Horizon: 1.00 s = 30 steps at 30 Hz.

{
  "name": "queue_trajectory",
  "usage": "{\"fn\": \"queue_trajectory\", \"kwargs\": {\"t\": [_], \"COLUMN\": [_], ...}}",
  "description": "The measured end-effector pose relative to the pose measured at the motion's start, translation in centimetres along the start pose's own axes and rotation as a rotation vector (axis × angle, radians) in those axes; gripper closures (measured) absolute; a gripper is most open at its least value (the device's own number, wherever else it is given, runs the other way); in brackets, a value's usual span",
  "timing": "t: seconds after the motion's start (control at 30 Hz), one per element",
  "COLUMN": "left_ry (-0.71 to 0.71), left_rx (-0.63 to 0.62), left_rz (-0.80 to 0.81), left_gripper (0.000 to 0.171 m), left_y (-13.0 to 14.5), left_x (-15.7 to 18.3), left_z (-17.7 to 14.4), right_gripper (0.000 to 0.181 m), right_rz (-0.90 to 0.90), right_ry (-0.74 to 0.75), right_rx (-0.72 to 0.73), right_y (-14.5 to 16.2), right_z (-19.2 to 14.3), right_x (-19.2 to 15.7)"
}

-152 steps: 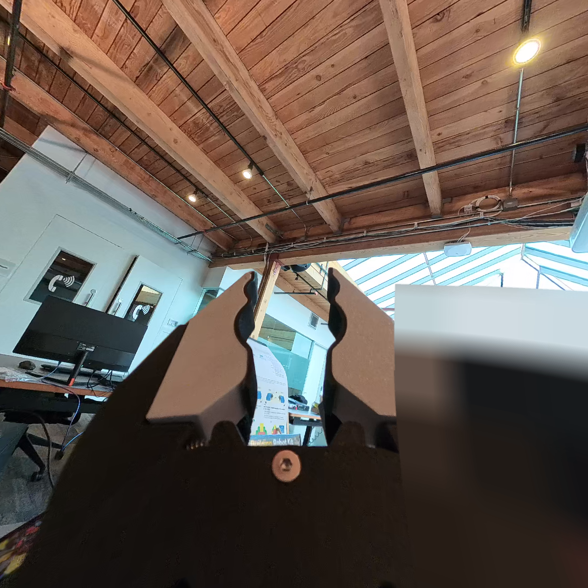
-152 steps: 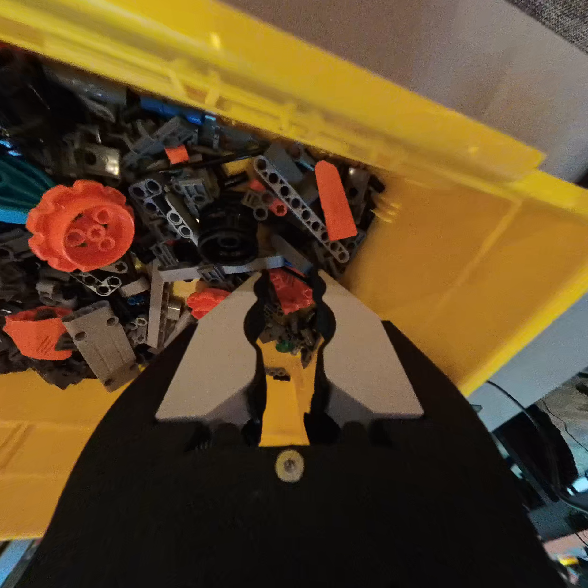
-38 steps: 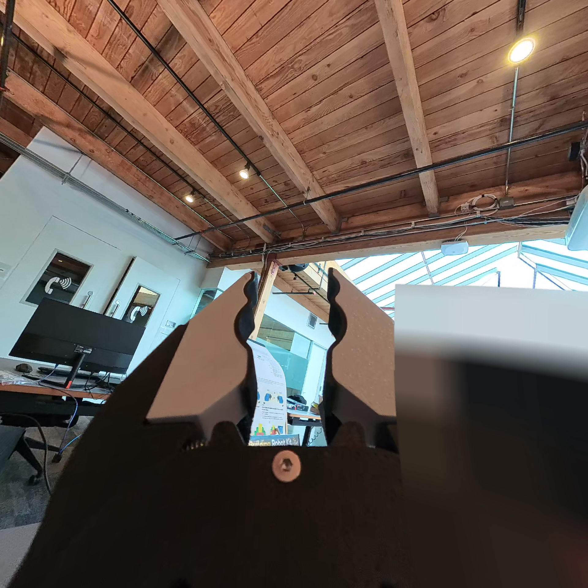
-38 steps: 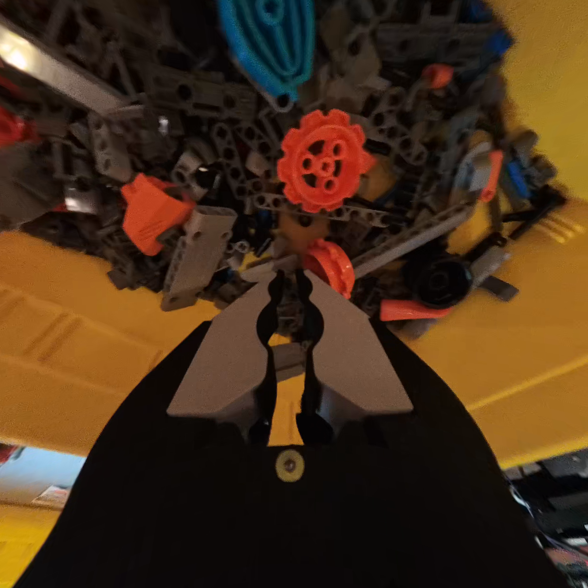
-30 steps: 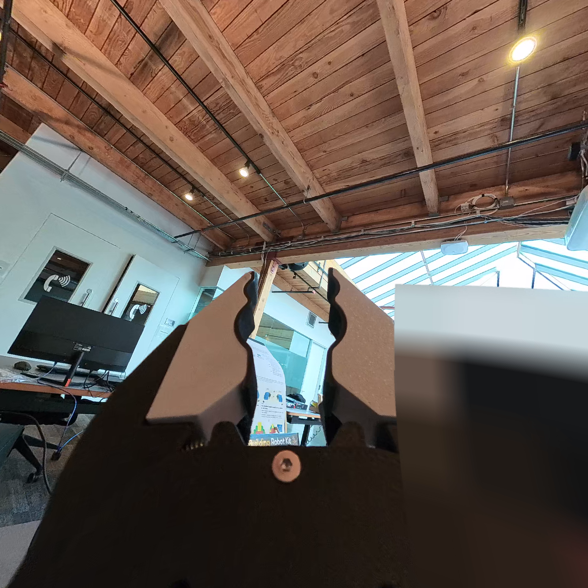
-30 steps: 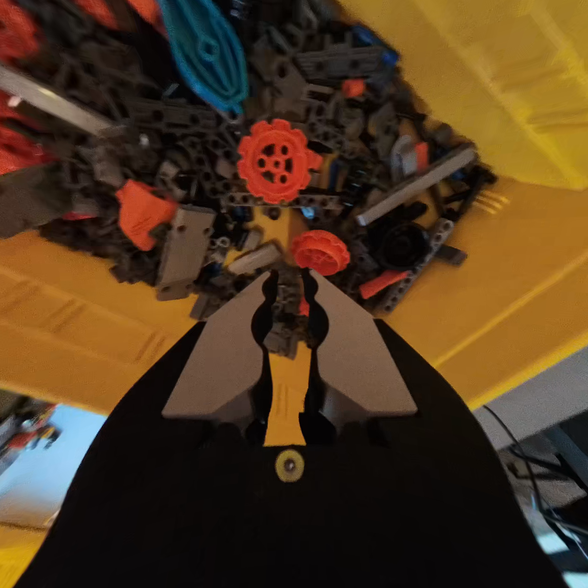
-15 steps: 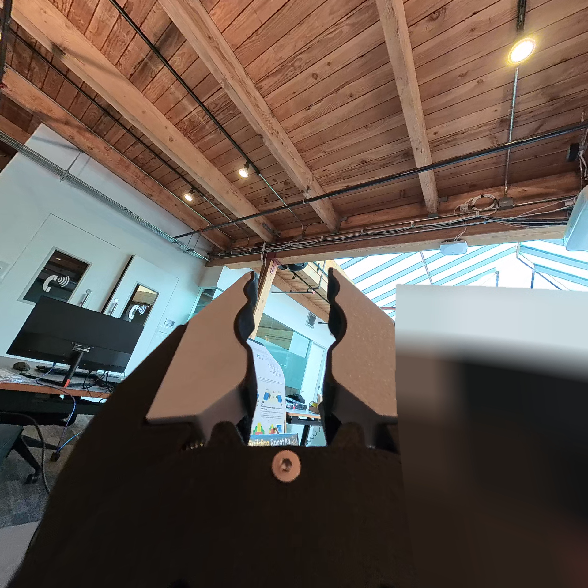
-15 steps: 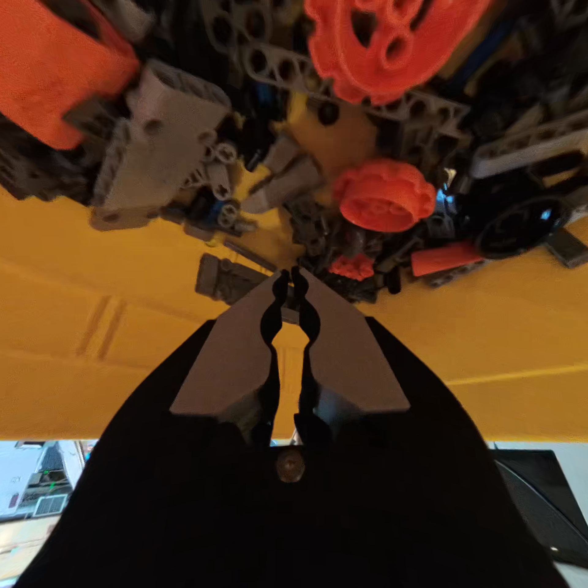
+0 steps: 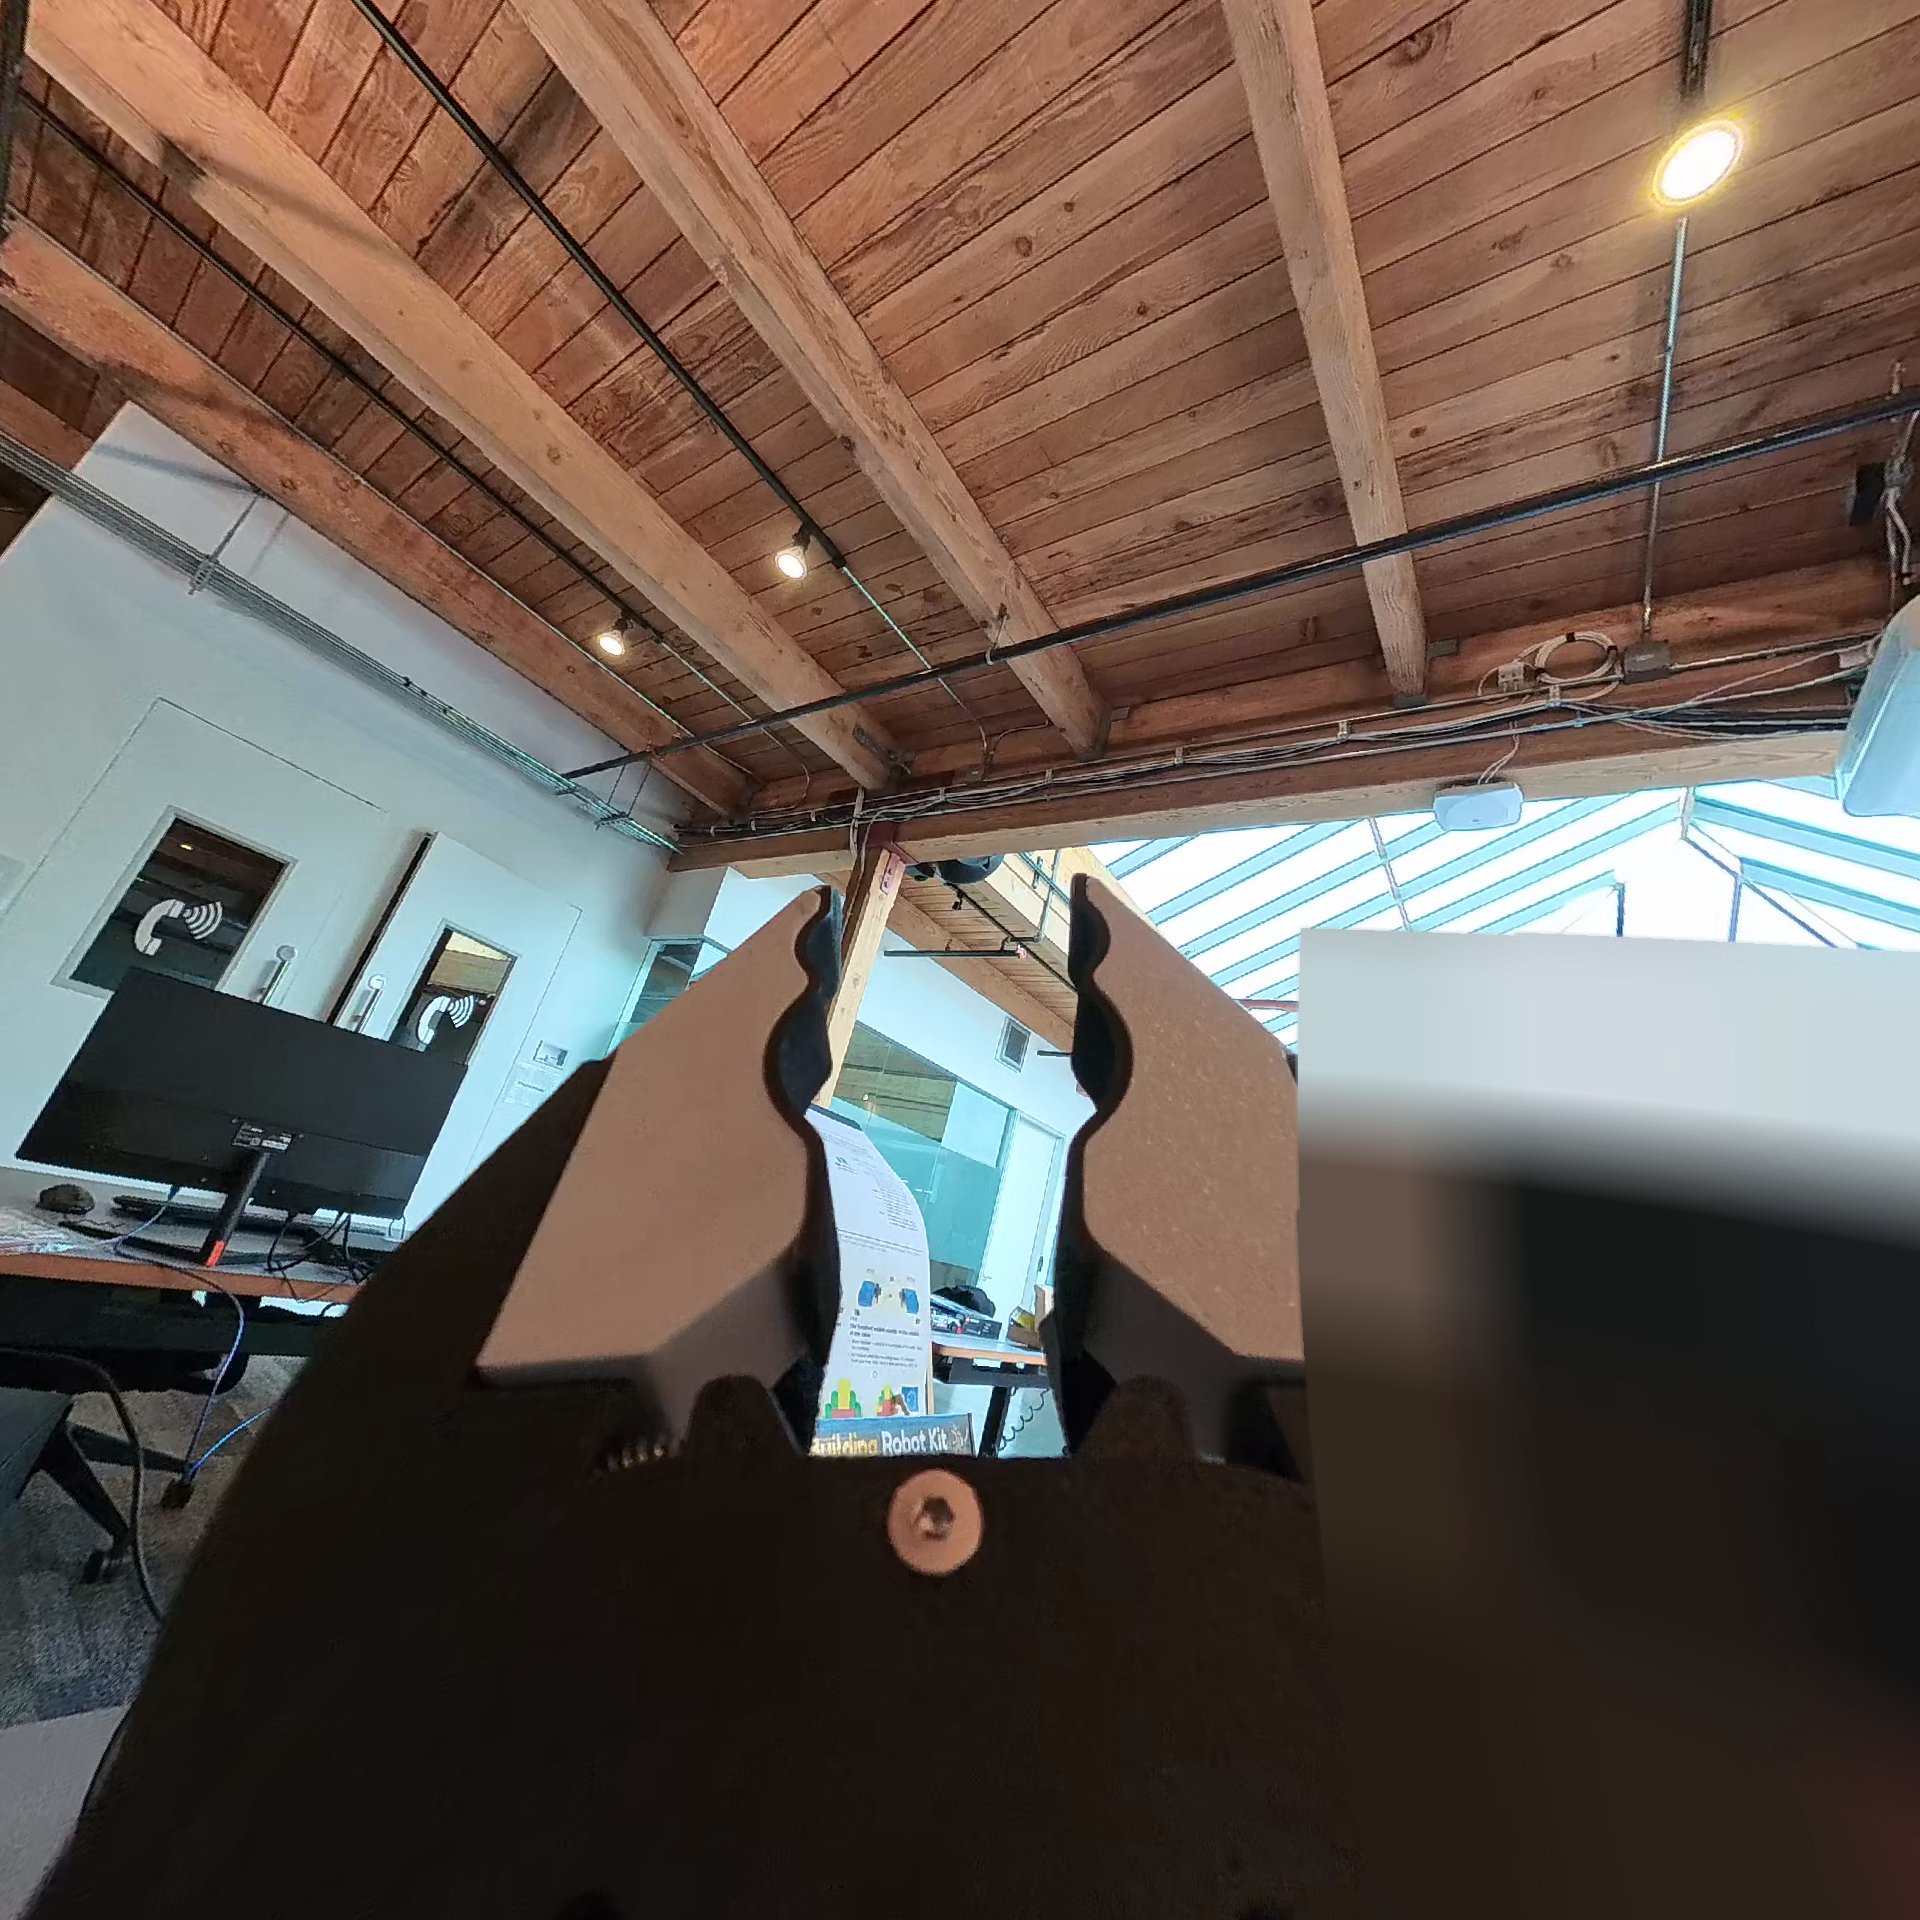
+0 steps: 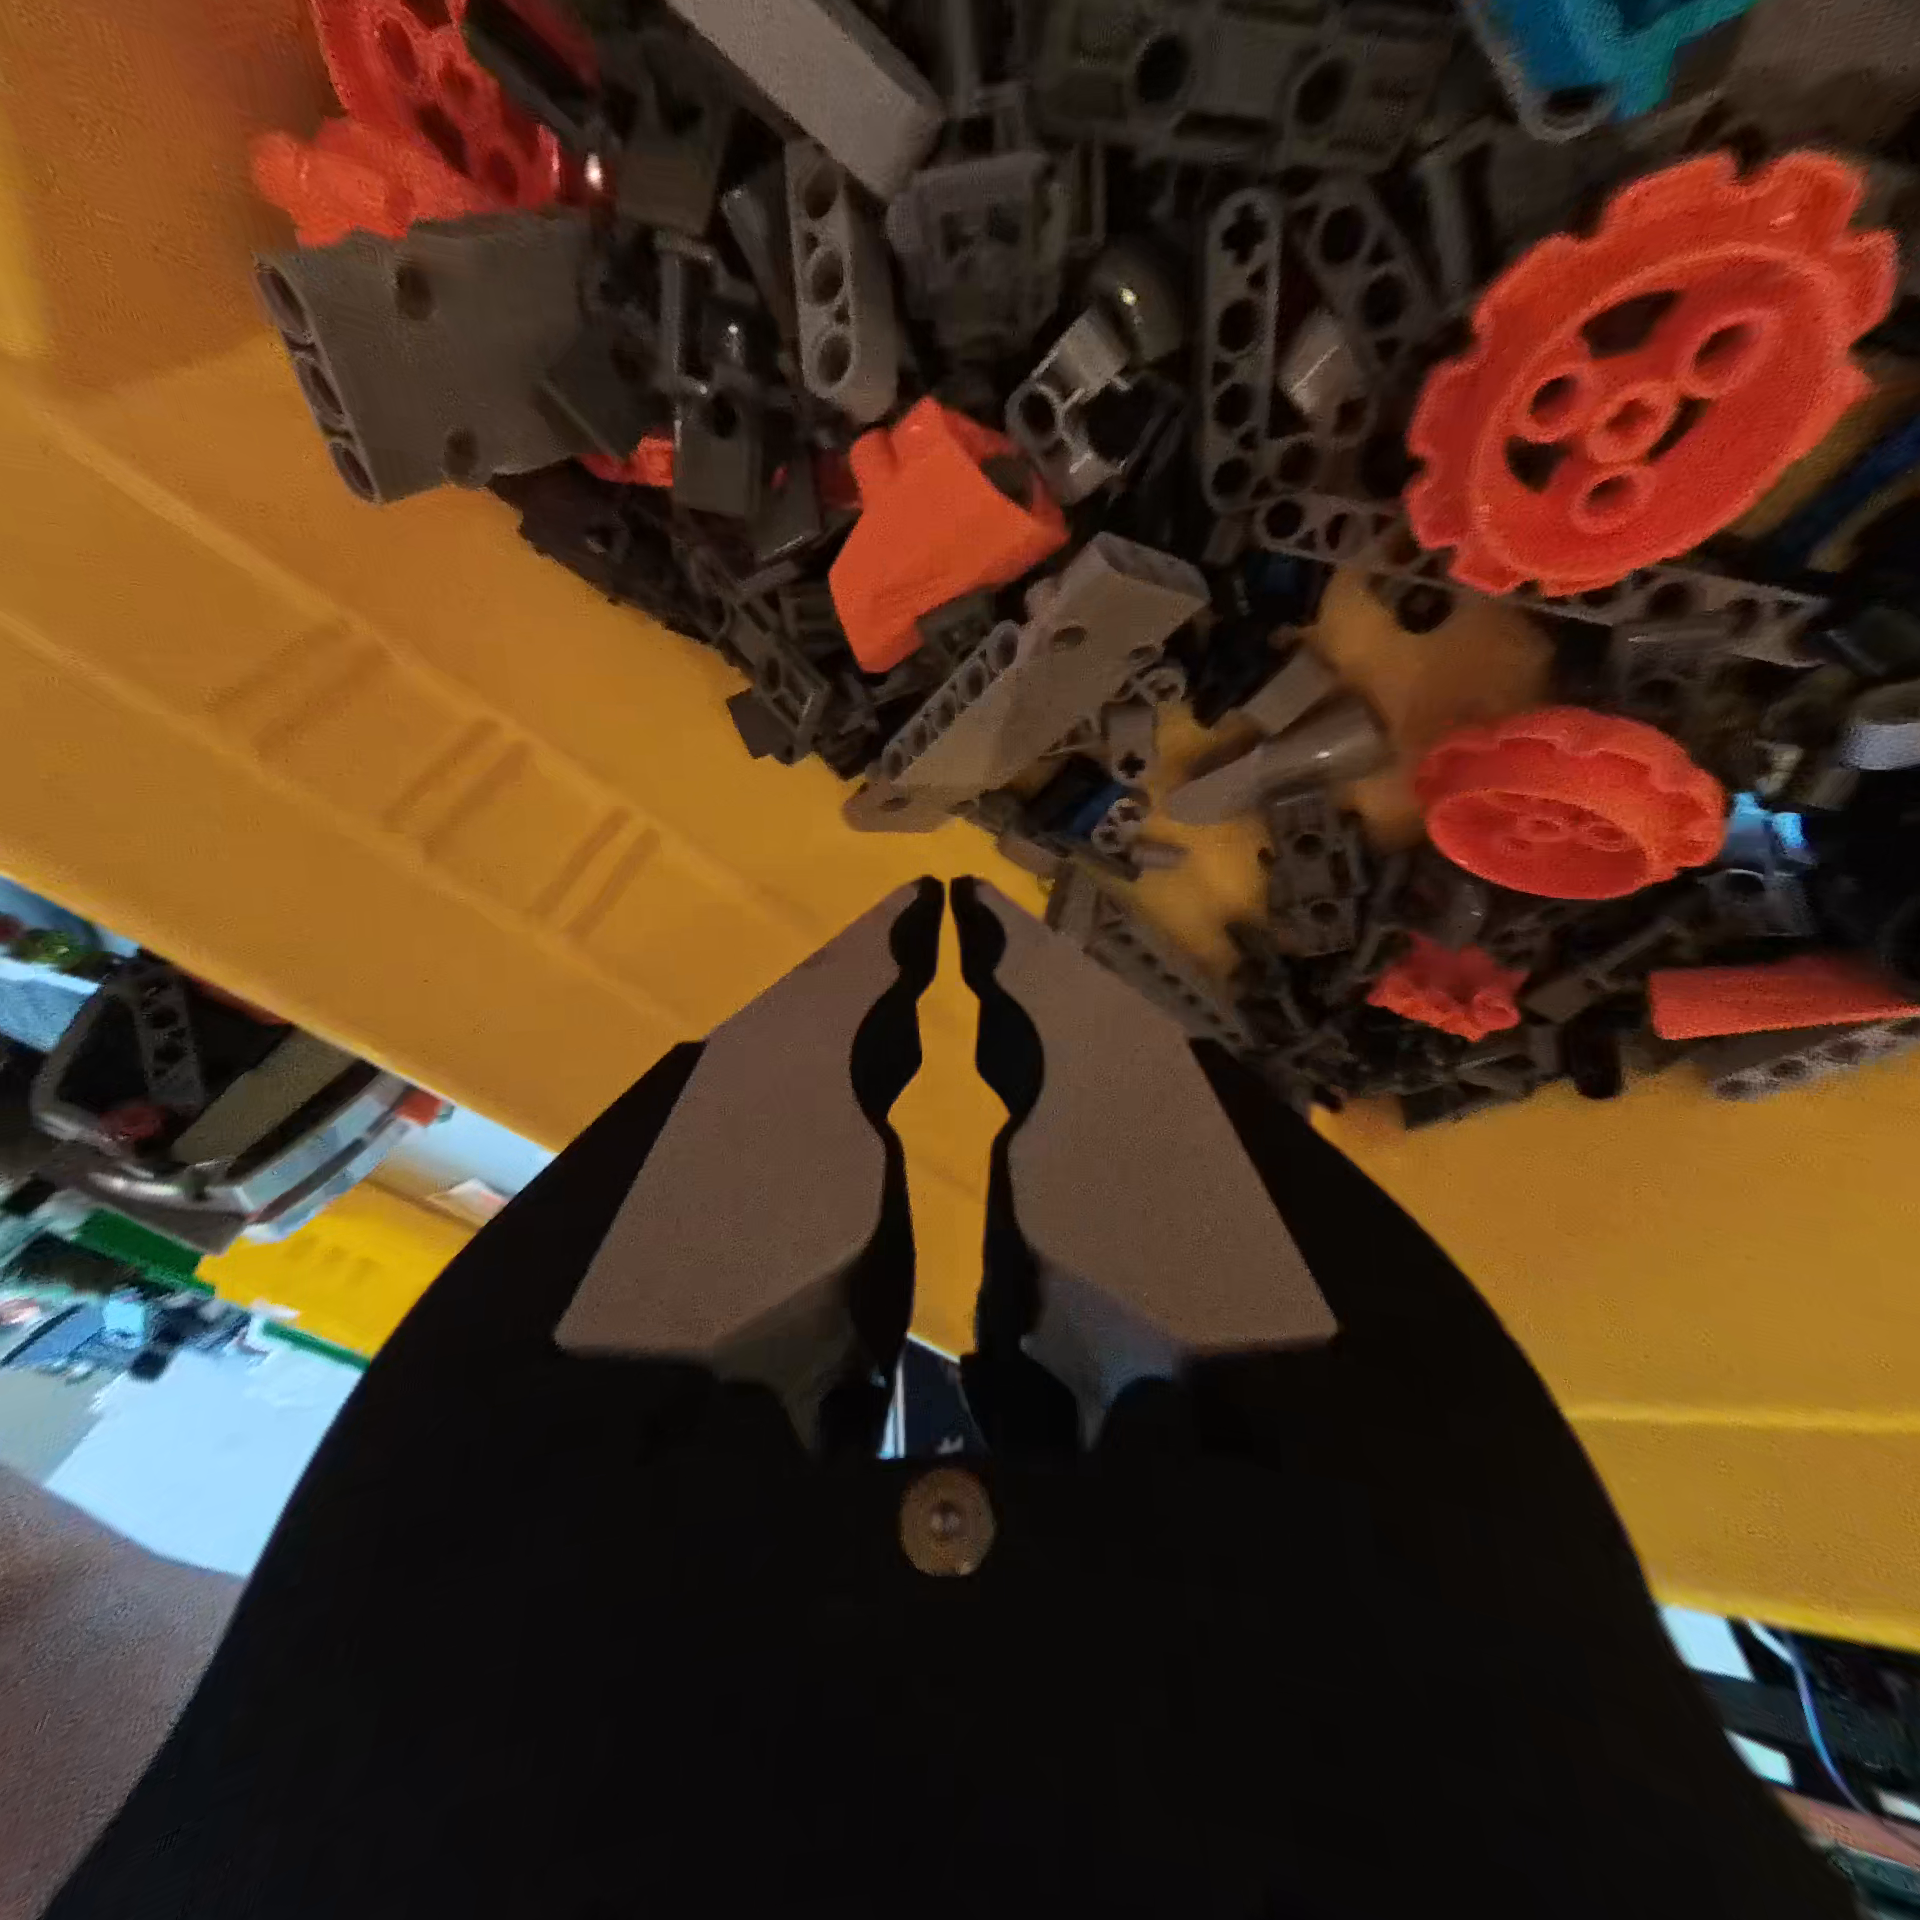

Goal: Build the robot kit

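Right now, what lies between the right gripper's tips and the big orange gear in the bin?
Right wrist view: between the right gripper and the big orange gear lie grey beams and small dark pieces.

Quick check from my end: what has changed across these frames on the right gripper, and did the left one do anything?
The right gripper moved over the yellow bin from the far edge of the pile of building parts to its near edge, closing from a clear gap to tips almost touching, with nothing visible between them. The large orange gear now lies to the upper right. The left gripper stayed open, empty, aimed at the wooden ceiling.
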<state>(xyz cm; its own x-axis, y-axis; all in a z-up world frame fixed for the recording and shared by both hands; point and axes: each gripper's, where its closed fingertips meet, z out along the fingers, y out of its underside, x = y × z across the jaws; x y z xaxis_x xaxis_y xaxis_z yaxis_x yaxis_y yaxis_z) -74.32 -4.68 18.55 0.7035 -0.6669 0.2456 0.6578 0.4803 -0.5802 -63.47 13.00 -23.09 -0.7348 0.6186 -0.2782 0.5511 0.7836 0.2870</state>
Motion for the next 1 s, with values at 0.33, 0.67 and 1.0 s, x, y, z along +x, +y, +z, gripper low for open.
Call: {"fn": "queue_trajectory", "kwargs": {"t": [0.33, 0.67, 1.0], "left_ry": [0.003, 0.003, 0.008], "left_rx": [0.010, 0.005, 0.004], "left_rz": [-0.007, -0.005, -0.005], "left_gripper": [0.130, 0.130, 0.130], "left_y": [-0.3, -0.1, -0.1], "left_x": [0.0, 0.0, 0.1], "left_z": [-0.2, -0.1, -0.1], "right_gripper": [0.165, 0.165, 0.169], "right_rz": [0.155, 0.216, 0.237], "right_ry": [0.069, 0.000, 0.054], "right_rx": [-0.153, -0.137, -0.212], "right_y": [2.0, 1.1, 1.1], "right_z": [1.1, 1.9, 2.1], "right_x": [3.1, 2.4, 2.4]}}
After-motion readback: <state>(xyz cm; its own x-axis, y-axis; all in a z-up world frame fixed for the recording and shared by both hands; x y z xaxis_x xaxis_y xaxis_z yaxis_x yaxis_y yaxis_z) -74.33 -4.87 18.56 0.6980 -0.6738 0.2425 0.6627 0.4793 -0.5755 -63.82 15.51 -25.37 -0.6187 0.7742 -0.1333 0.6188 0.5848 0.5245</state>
